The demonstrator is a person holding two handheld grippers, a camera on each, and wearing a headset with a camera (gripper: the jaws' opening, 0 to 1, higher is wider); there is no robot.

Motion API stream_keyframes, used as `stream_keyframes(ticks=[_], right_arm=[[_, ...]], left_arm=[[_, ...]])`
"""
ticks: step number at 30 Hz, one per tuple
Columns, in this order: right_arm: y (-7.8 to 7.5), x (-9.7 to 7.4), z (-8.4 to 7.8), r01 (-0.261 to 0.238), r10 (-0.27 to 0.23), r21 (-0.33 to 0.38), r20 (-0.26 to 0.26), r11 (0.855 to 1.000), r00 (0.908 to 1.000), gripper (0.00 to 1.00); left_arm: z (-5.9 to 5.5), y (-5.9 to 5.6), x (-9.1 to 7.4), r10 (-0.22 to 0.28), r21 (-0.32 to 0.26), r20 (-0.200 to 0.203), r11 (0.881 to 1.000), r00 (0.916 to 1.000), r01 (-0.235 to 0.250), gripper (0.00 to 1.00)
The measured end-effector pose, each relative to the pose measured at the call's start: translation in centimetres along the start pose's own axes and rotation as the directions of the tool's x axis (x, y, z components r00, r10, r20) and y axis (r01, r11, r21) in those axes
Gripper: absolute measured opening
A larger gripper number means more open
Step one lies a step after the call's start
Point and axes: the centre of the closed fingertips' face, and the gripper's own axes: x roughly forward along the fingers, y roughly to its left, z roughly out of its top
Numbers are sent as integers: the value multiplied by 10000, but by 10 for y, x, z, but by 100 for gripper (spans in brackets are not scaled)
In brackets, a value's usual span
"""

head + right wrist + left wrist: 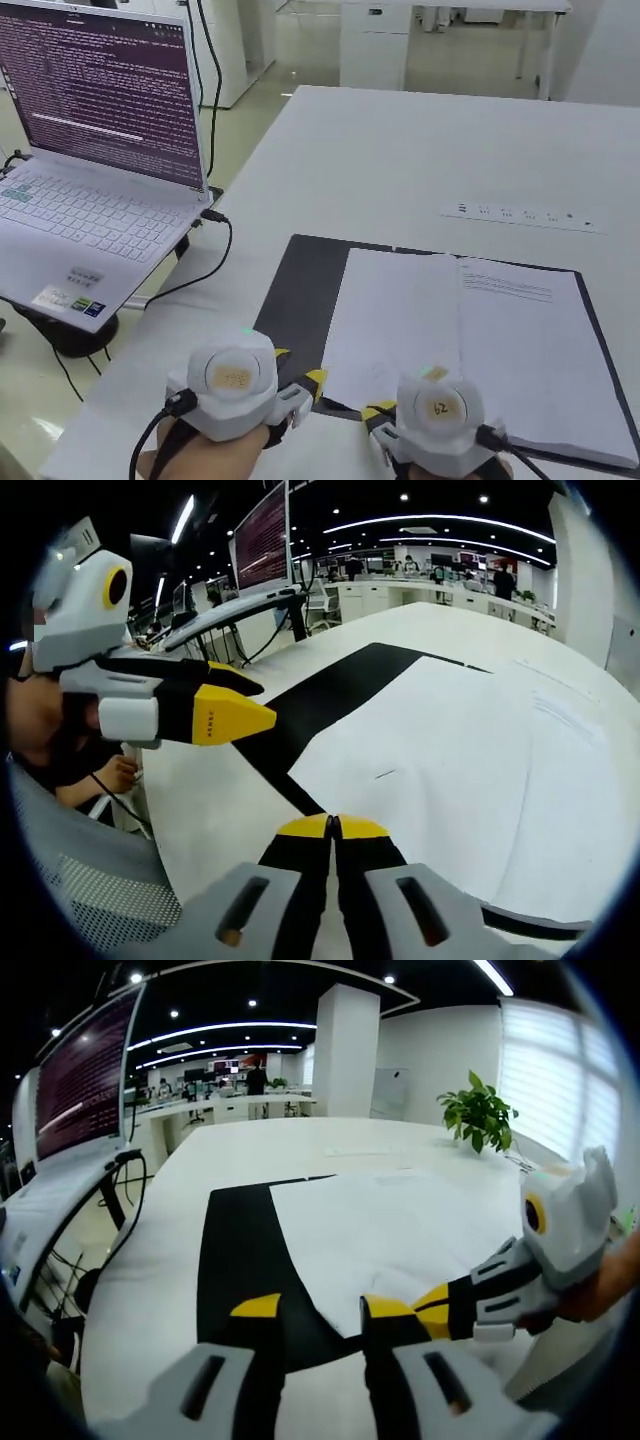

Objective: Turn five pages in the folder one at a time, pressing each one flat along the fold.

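Note:
The folder lies open on the white table, with its black left cover (300,300) bare and white pages (400,310) spread to the right. The right-hand page (530,330) carries a few printed lines at its top. My left gripper (300,366) hovers open at the folder's near edge, over the black cover (240,1250) and the page corner (380,1230). My right gripper (378,410) is shut with nothing in it, low over the near edge of the pages (470,750). The two grippers sit close side by side; the right gripper (440,1298) nearly meets the left gripper (268,702).
An open laptop (90,150) stands on a raised stand at the left, with cables (200,270) trailing beside the table edge. A flat white strip (525,215) lies on the table beyond the folder. A potted plant (480,1110) stands at the far right.

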Motion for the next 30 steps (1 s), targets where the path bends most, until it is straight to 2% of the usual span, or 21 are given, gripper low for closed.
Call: stream_keyframes(ticks=[2, 5, 8, 13, 15, 19, 25, 26, 27, 30], right_arm=[[-1, -4, 1, 13, -14, 34, 82, 10000, 10000, 0], [-6, -14, 6, 125, -137, 302, 398, 9995, 9991, 0], [-16, -22, 13, 277, -323, 619, 740, 9977, 9967, 0], [-51, -37, 28, 681, -894, 1457, 1452, 9870, 9854, 0], [-63, -40, 30, 758, -1042, 1772, 1568, 9812, 9821, 0], [-94, -45, 37, 932, -1536, 2764, 2056, 9565, 9665, 0], [-132, -40, 43, 1013, -1835, 3211, 2371, 9416, 9540, 0], [-137, -38, 45, 1094, -1906, 3161, 2388, 9424, 9522, 0], [-144, -36, 48, 1115, -1968, 3191, 2491, 9411, 9483, 0], [-158, -29, 54, 1067, -2012, 3360, 2606, 9358, 9443, 0]], left_arm=[[2, -5, 6, -107, 102, -12, 9999, 9999, 107, 29], [1, -15, 19, -335, 377, -249, 9987, 9991, 344, 29], [-5, -23, 31, -467, 501, -521, 9975, 9975, 494, 28], [-16, -31, 47, -485, 574, -847, 9969, 9952, 534, 27], [-21, -32, 50, -412, 639, -1010, 9968, 9940, 478, 27], [-31, -27, 53, -119, 600, -1141, 9980, 9934, 189, 27], [-43, -24, 51, 192, 584, -1260, 9982, 9918, -119, 26], [-44, -22, 50, 247, 534, -1262, 9984, 9917, -181, 26], [-43, -22, 50, 261, 471, -1048, 9987, 9941, -213, 25], [-44, -22, 49, 353, 683, -897, 9972, 9953, -292, 24]])
